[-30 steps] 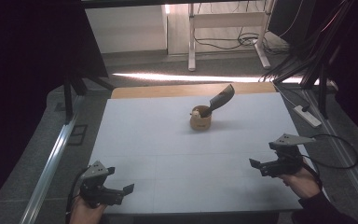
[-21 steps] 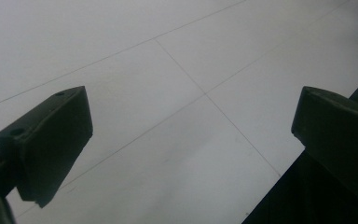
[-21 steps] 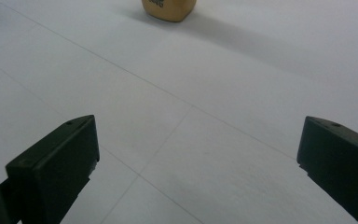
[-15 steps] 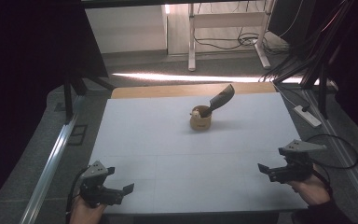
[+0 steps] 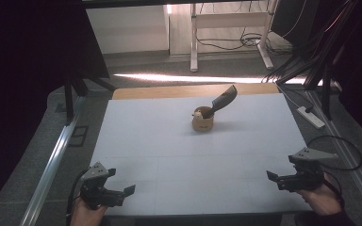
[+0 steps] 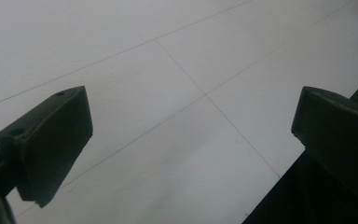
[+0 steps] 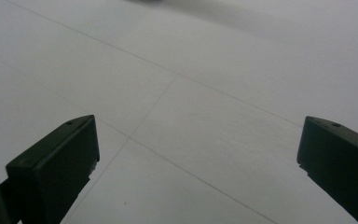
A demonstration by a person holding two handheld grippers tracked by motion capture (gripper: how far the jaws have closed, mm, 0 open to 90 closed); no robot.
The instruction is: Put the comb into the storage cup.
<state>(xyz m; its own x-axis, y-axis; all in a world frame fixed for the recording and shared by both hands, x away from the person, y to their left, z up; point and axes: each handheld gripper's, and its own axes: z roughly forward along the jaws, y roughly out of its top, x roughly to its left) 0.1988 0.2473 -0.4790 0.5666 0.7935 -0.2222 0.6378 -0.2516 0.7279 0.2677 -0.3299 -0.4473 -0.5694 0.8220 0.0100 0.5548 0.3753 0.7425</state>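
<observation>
A: From the high view, what is seen of the two grippers?

B: The left gripper [image 5: 122, 194] is held low at the near left corner of the white table [image 5: 169, 141], and the right gripper [image 5: 275, 178] is held near the right edge of it. Both are seen with their jaws spread apart, and nothing is held or touched by either. A black cable [image 5: 344, 150] is looped away from the right one.

A: And where is the thing nearest to them?

B: A small tan cup [image 5: 202, 121] is set on the far middle of the table, well apart from both grippers. A dark comb [image 5: 222, 100] is propped in it and tilted up to the right. Between the grippers and the cup only bare table is seen, so nothing is placed in the way. A white power strip [image 5: 311, 117] is laid on the floor beside the table's right side, and the legs of a desk [image 5: 194, 42] are seen beyond.

A: What is shown by the left gripper view?

B: The left gripper [image 6: 191, 135] is seen wide open, with plain white table between its jaws and the table's dark edge at the lower right.

A: And by the right gripper view?

B: The right gripper [image 7: 198, 154] is likewise spread wide, with nothing gripped; only the table's thin lines are crossed beneath it
</observation>
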